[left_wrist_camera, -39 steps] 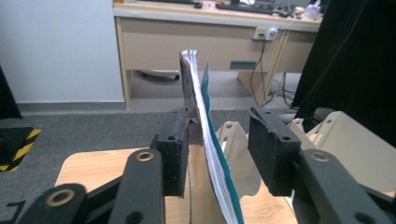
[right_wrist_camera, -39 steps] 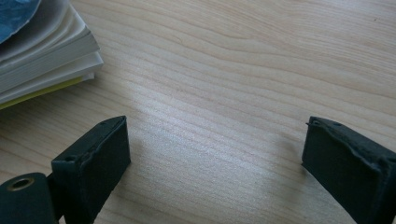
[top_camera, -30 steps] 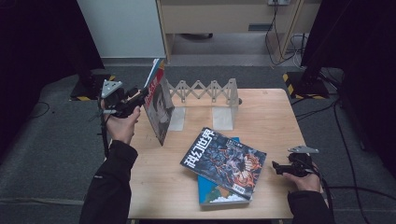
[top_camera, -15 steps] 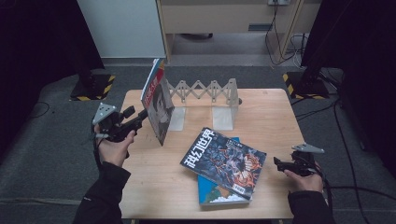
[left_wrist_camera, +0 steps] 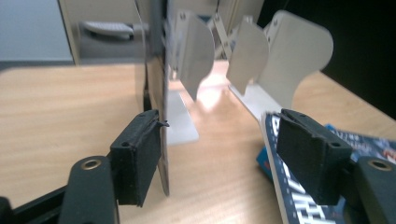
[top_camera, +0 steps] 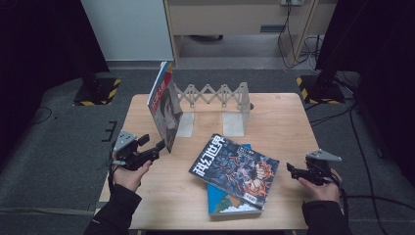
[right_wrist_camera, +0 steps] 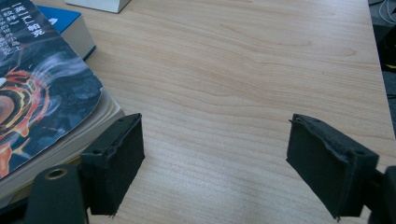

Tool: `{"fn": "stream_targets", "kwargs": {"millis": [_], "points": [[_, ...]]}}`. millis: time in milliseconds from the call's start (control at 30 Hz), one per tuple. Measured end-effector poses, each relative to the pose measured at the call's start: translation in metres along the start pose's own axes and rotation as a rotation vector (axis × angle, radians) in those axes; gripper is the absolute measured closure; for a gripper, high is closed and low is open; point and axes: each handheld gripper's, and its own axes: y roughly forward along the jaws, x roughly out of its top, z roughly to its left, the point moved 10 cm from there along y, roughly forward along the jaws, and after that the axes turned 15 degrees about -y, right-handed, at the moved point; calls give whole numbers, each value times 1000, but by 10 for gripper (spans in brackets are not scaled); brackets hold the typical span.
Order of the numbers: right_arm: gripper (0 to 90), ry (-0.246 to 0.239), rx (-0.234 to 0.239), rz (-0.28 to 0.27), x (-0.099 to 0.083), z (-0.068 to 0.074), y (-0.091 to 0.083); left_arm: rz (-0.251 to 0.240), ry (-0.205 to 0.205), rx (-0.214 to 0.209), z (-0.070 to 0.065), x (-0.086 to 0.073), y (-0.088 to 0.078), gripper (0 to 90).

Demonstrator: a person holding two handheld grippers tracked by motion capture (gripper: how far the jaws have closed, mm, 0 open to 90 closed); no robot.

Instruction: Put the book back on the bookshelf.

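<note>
At table's 10 o'clock, upright book (top_camera: 165,107) leans on rack (top_camera: 215,98); left gripper (left_wrist_camera: 219,154) just opening, jaws apart beside its edge. Right gripper (right_wrist_camera: 215,163) closing partway, empty; lower book (top_camera: 230,200) mostly hidden under magazine (top_camera: 235,169).

The high view looks down and forward over the tabletop (top_camera: 293,117). Both gripper views sit low and close; all share the dark-covered book (top_camera: 235,169) at 6 o'clock.

Colours on your table:
Dark mag (top_camera: 235,171) w/ orange-red art, white title; blue book (top_camera: 227,203) under; pale wood table (top_camera: 288,117); grey-white rack (top_camera: 215,95).
</note>
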Motion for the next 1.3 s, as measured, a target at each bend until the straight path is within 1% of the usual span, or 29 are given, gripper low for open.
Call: {"fn": "stream_targets", "kwargs": {"millis": [67, 167, 233, 367, 433, 467, 533, 567, 667, 733, 800, 933, 1000, 1067, 1200, 1300], "points": [[207, -3, 3, 11, -1, 1, -1, 22, 1, -5, 1, -10, 4, 298], [230, -14, 8, -4, 2, 2, -2, 57, 4, -5, 2, -24, 9, 301], [234, -20, 13, -7, 4, 4, -3, 64, 16, 0, 2, -30, 12, 302], [234, -28, -7, -3, 6, 4, -6, 100, 19, -3, 0, -41, 16, 311], [234, -16, -15, -11, 8, 3, -7, 110, 13, -15, -2, -45, 19, 308], [239, -8, -20, -13, 8, 3, -8, 111, 12, -12, -2, -47, 19, 306], [249, 1, -21, -7, 8, 4, -9, 124, 16, -16, -3, -51, 22, 307], [255, 7, -22, -9, 8, 4, -9, 123, 17, -24, -5, -53, 23, 308], [263, 11, -12, -23, 12, 7, -11, 133, 30, -46, -9, -59, 28, 317], [274, 12, -9, -29, 14, 10, -12, 140, 42, -51, -11, -63, 31, 302], [275, 3, -10, -34, 17, 12, -13, 153, 40, -57, -13, -66, 33, 292], [285, 11, 7, -44, 21, 18, -14, 186, 40, -67, -17, -75, 37, 285], [289, 14, 14, -47, 22, 21, -14, 189, 35, -82, -21, -77, 40, 286], [291, 10, 24, -49, 24, 24, -13, 200, 43, -96, -25, -81, 42, 295], [293, 13, 44, -54, 26, 29, -13, 233, 53, -107, -30, -91, 47, 292], [300, 23, 64, -70, 28, 33, -12, 250, 38, -119, -32, -96, 50, 291]]}}
